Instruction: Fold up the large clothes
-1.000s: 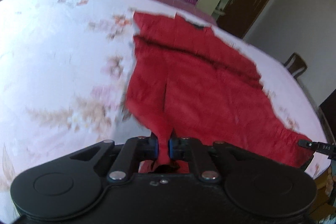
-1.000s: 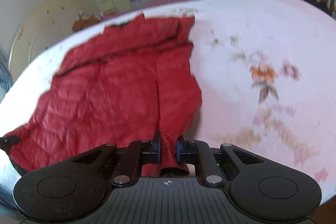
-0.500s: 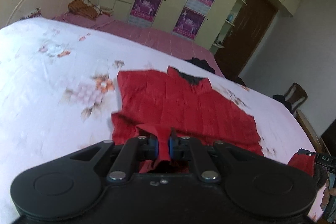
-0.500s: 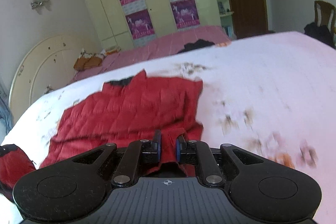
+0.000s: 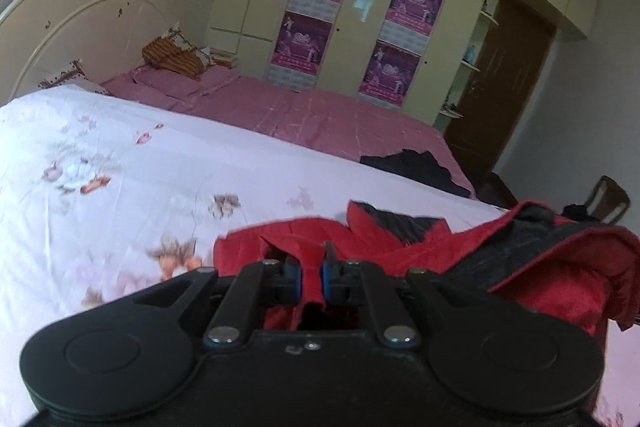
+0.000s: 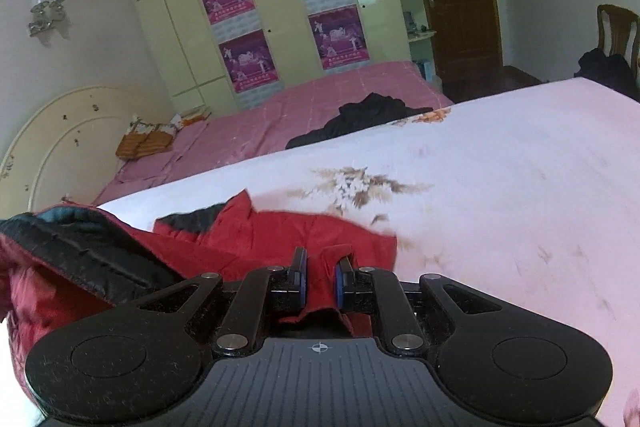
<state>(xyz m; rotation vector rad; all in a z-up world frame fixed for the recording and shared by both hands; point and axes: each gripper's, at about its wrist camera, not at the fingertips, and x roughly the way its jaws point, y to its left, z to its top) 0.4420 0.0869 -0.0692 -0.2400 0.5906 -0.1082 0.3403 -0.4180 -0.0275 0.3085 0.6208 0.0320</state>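
Both claws pinch the red jacket over a flowered bedsheet: the left claw and right claw each clamp a red fold between their fingers, the jacket's dark lining bunched beside and ahead of them.

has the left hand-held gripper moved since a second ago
Yes. The left hand-held gripper, shut on the red jacket, has tilted up and carried the hem toward the collar; the wardrobe now fills its view.
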